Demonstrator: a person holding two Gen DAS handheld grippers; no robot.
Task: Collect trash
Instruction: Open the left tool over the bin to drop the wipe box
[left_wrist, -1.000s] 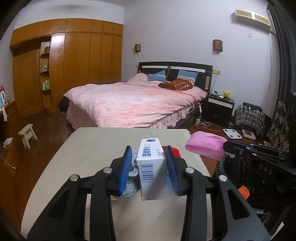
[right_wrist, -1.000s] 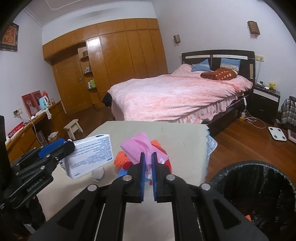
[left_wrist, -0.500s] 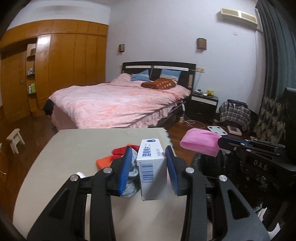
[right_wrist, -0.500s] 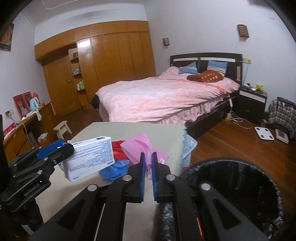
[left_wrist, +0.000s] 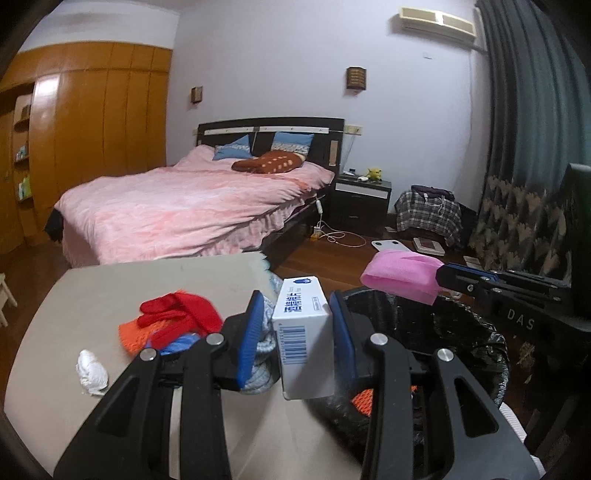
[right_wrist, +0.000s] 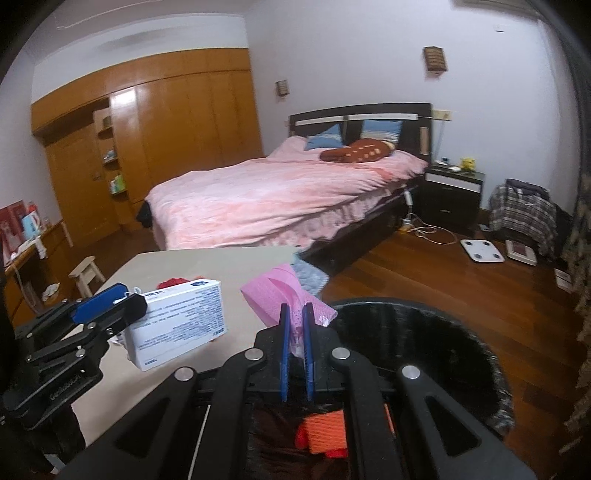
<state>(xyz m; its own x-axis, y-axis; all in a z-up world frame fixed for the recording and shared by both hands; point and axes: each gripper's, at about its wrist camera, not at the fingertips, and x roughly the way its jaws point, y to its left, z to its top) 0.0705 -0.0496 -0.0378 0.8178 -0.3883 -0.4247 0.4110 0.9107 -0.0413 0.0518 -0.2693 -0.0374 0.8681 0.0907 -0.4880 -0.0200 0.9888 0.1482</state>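
Observation:
My left gripper (left_wrist: 296, 300) is shut on a white box with blue print and a barcode (left_wrist: 303, 332), held at the table's right edge beside the black bin (left_wrist: 461, 317). The right gripper (right_wrist: 295, 314) is shut on a pink mesh cloth (right_wrist: 280, 291) and hangs over the bin's near rim (right_wrist: 424, 332). In the right wrist view the box (right_wrist: 177, 321) shows to the left. An orange mesh piece (right_wrist: 325, 432) lies inside the bin. On the table (left_wrist: 147, 280) remain a red glove (left_wrist: 177, 314), an orange net (left_wrist: 131, 334), a grey cloth (left_wrist: 258, 369) and a crumpled white tissue (left_wrist: 90, 371).
A pink-covered bed (left_wrist: 184, 210) stands behind the table, with a dark nightstand (left_wrist: 362, 199) to its right. A white scale (right_wrist: 482, 251) and a cable lie on the wooden floor. A small stool (right_wrist: 86, 275) stands left of the table.
Both grippers have swung to the right, away from the middle of the table and toward the bin, each keeping its load. The bin now fills the lower right of both views.

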